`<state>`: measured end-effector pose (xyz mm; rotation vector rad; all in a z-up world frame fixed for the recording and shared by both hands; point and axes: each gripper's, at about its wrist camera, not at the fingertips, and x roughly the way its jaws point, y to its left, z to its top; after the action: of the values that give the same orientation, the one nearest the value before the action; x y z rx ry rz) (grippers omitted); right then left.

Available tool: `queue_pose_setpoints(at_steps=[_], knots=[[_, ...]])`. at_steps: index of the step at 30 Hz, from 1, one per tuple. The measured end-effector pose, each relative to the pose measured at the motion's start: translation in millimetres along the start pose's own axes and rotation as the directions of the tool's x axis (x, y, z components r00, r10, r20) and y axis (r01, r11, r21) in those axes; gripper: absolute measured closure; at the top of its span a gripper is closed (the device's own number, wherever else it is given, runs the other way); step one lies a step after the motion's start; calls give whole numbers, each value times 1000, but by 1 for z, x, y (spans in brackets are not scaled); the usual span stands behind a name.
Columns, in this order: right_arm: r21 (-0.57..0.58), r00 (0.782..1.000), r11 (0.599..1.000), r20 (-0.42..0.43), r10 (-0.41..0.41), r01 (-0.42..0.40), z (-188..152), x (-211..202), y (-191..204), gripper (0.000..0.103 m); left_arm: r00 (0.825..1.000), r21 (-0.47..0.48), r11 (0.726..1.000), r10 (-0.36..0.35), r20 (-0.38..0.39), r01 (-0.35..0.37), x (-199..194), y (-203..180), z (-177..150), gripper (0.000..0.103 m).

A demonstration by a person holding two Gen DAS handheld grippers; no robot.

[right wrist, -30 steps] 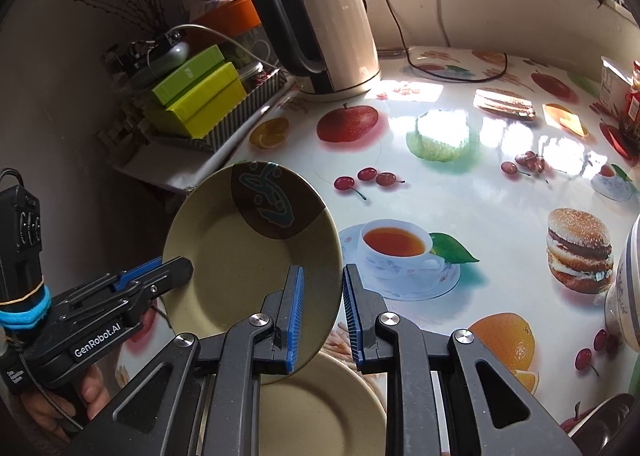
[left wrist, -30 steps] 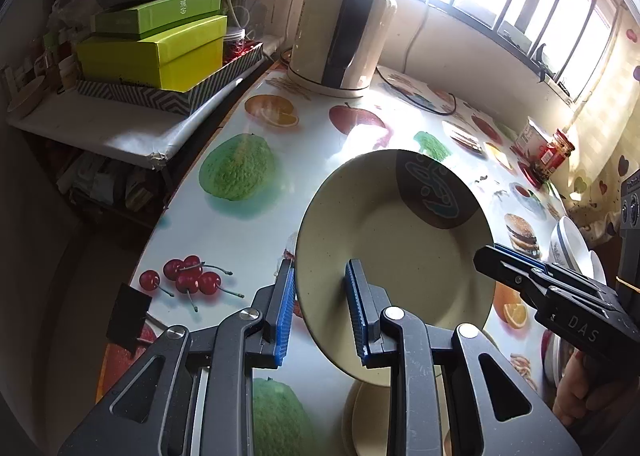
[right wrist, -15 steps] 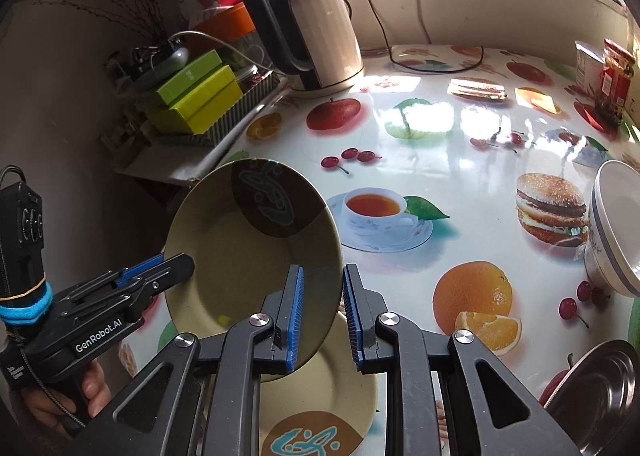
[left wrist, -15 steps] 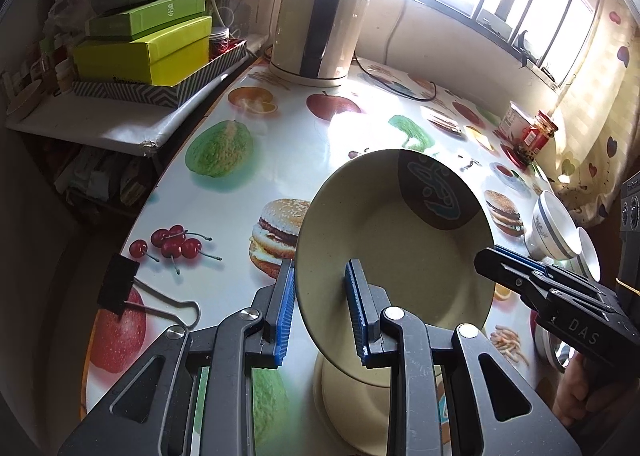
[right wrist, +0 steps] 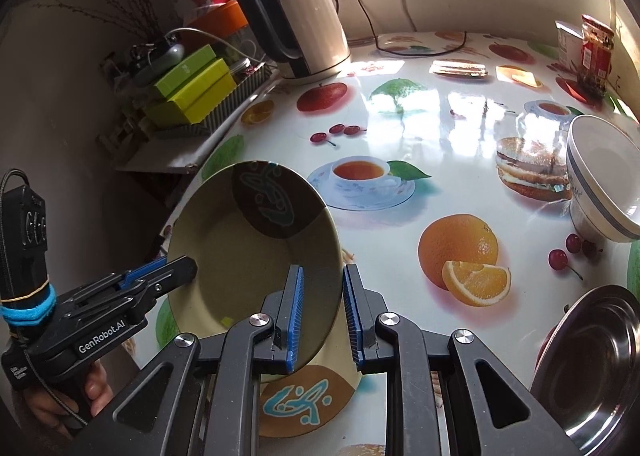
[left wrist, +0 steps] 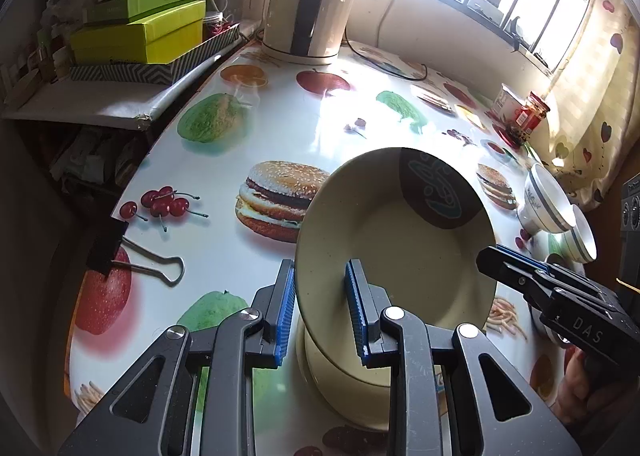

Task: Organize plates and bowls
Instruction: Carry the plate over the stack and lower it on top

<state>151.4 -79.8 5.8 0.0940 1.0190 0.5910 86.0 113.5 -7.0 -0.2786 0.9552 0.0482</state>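
Note:
A beige plate with a brown patch and teal mark [left wrist: 400,240] [right wrist: 248,256] is held tilted on edge between both grippers, just above a second matching plate [left wrist: 340,388] [right wrist: 308,400] that lies on the table. My left gripper [left wrist: 320,308] is shut on the tilted plate's left rim. My right gripper [right wrist: 322,312] is shut on its right rim. Each gripper shows in the other's view: the right one [left wrist: 492,256], the left one [right wrist: 188,268]. Two white bowls with blue rims [left wrist: 548,200] [right wrist: 600,176] stand to the right.
The table [right wrist: 460,124] has a glossy fruit-and-food print cloth. A metal bowl [right wrist: 588,360] is at the near right. An electric kettle [left wrist: 312,4] stands at the back, green boxes [left wrist: 140,32] on a side shelf, jars [right wrist: 596,52] at the far right, a binder clip [left wrist: 120,248] on the left edge.
Both grippers have carried the tilted plate back toward the near side and lower. The second plate on the table has come under it. The bowls have come into view.

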Motion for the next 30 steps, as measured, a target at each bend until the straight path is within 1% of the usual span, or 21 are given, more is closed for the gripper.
queue_pose_setpoints(at_steps=[8,17,30], knots=[[9,1000,1000,-5,-1,1,-12,-6,-2,83,1000,5,1000,0,-4,0,-3,-4,-11,77],[21,1000,1000,-13,-12,12,-24,-8,-5,83,1000,12,1000,-2,-31,3,1,-7,-26,76],[28,1000,999,-25,-16,17,-33,-5,-8,83,999,11,1000,2,-54,-1,4,-7,-36,76]])
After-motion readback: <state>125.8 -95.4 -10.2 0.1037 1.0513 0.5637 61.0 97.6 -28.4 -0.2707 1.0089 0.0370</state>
